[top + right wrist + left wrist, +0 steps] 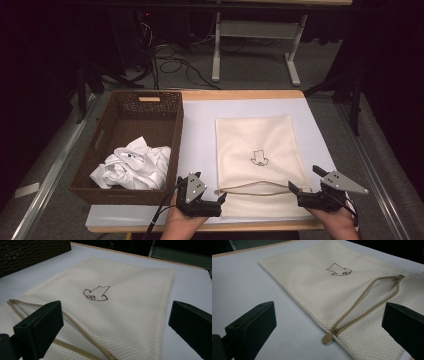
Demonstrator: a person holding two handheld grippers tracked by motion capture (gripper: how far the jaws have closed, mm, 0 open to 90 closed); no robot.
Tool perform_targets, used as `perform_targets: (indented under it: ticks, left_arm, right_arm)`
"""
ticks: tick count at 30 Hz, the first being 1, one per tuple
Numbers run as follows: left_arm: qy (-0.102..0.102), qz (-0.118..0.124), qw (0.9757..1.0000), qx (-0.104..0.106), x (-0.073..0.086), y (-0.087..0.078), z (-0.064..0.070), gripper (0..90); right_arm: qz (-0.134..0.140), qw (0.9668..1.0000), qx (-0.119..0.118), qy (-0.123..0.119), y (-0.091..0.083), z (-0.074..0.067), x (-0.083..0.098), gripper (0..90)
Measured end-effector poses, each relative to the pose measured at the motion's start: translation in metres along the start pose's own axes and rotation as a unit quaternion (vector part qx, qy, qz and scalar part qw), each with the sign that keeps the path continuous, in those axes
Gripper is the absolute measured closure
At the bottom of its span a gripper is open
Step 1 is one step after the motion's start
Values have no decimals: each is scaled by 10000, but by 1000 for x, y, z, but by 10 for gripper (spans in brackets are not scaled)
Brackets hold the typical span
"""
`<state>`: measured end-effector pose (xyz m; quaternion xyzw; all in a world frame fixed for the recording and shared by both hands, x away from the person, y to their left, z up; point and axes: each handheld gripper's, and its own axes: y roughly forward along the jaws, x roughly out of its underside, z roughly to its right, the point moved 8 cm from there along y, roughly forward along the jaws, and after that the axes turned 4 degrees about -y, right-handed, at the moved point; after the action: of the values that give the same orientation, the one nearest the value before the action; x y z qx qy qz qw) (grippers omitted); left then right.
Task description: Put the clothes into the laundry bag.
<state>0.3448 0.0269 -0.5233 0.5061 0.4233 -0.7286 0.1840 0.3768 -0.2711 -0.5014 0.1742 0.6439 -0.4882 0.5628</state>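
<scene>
While both grippers wait at the table's near edge, nothing is held yet.
Bag: a cream mesh bag (258, 155) lies flat on the table (200, 130), right of centre, its mouth toward the near edge.
Zipper: the tan zipper (367, 300) is open, its two sides bowed apart; the puller (326, 339) sits at the bag's near left corner.
Left gripper: the left gripper (220, 199) rests beside that corner, jaws spread wide, empty; in the left gripper view the puller lies between the jaws, untouched.
Right gripper: the right gripper (294, 189) sits at the bag's near right corner, jaws wide apart, gripping nothing.
Basket: a dark wicker basket (100, 145) stands along the table's left edge, with a crumpled white garment (132, 167) in its near end.
Likely step: opening the bag's mouth to take the garment.
Doing it well: pinch only the upper zipper edge, one gripper toward each end, then lift evenly so the lower layer stays down and the mouth gapes.
</scene>
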Motion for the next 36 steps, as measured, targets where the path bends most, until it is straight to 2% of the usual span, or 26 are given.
perform_targets:
  ticks: [6, 18, 23, 26, 32, 36]
  left_arm:
    - [23, -36, 10000, 3, 1, 1, 0, 4]
    - [-61, -10, 9999, 95, 1, 1, -1, 21]
    - [-159, -157, 9997, 91, 4, 4, -2, 21]
    - [-226, -149, 9996, 79, 4, 3, -4, 22]
    - [-324, -229, 9990, 182, 7, 5, -4, 38]
    - [-302, -502, 9977, 336, 15, 8, 0, 93]
  right_arm:
    - [33, 10000, 23, -8, -1, 2, 0, 2]
    - [42, 10000, 12, -2, 0, 5, 3, 2]
    - [51, 10000, 8, -25, 1, 5, 3, 2]
    - [10, 10000, 2, -60, 4, 4, 5, 2]
    - [6, 10000, 77, -61, 4, 7, 7, 2]
    - [-26, 9999, 103, -36, 5, 10, 9, 2]
